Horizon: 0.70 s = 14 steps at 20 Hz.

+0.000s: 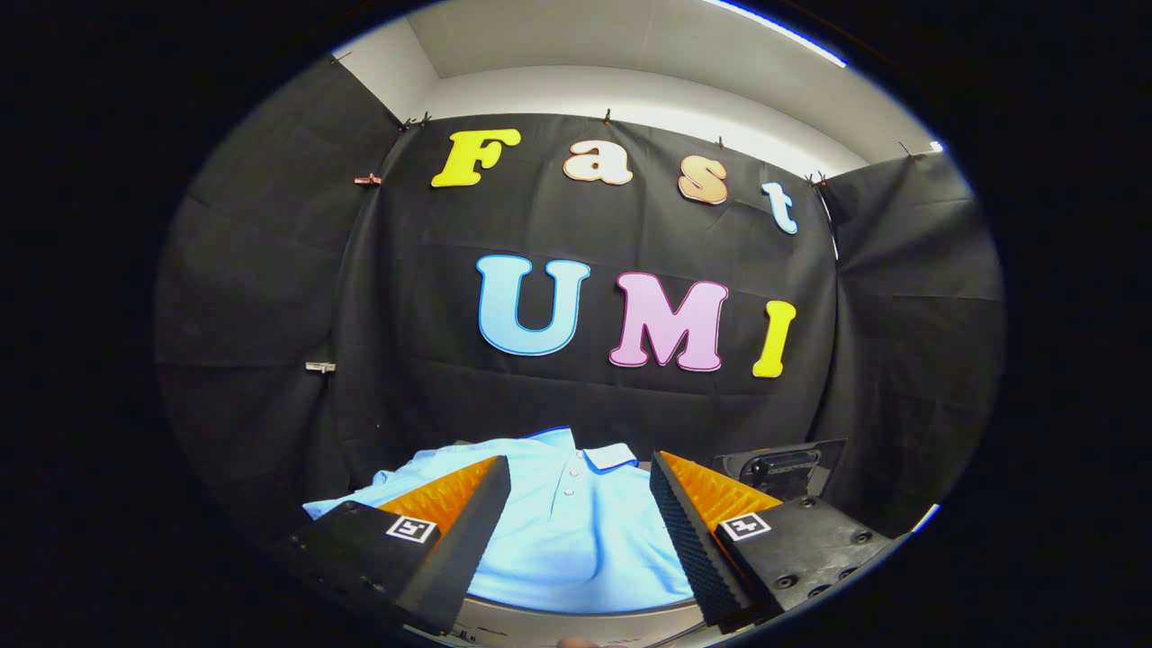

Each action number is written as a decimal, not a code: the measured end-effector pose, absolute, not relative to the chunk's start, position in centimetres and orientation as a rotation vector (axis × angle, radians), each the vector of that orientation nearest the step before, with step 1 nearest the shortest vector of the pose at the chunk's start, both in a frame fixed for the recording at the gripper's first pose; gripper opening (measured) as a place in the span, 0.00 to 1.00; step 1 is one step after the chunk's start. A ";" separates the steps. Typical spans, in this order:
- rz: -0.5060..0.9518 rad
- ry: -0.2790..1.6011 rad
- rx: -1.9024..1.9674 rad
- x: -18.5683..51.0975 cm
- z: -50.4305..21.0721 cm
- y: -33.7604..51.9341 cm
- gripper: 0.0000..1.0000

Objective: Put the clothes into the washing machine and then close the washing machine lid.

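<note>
- Your gripper (576,522) has its fingers spread wide apart, pressing on nothing.
- Light blue polo shirt (576,531) lies flat between and just beyond your fingers, collar at the far end, buttons visible.
- Shirt rests on a pale round surface (576,621); can't tell what it is.
- Dark device (783,466) sits far right, beside the shirt.
</note>
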<state>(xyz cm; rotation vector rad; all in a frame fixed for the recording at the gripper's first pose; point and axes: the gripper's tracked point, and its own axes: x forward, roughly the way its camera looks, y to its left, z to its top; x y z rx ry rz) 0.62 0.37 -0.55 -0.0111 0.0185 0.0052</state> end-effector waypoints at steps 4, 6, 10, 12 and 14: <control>0.012 0.021 -0.010 0.6 -0.8 0.5 0.98; 0.018 0.026 -0.019 0.7 -1.0 0.8 0.98; 0.026 0.030 -0.019 1.0 -1.2 0.7 0.98; 0.031 0.050 -0.022 1.3 -1.8 0.8 0.98; 0.038 0.069 -0.023 1.6 -2.3 0.9 0.98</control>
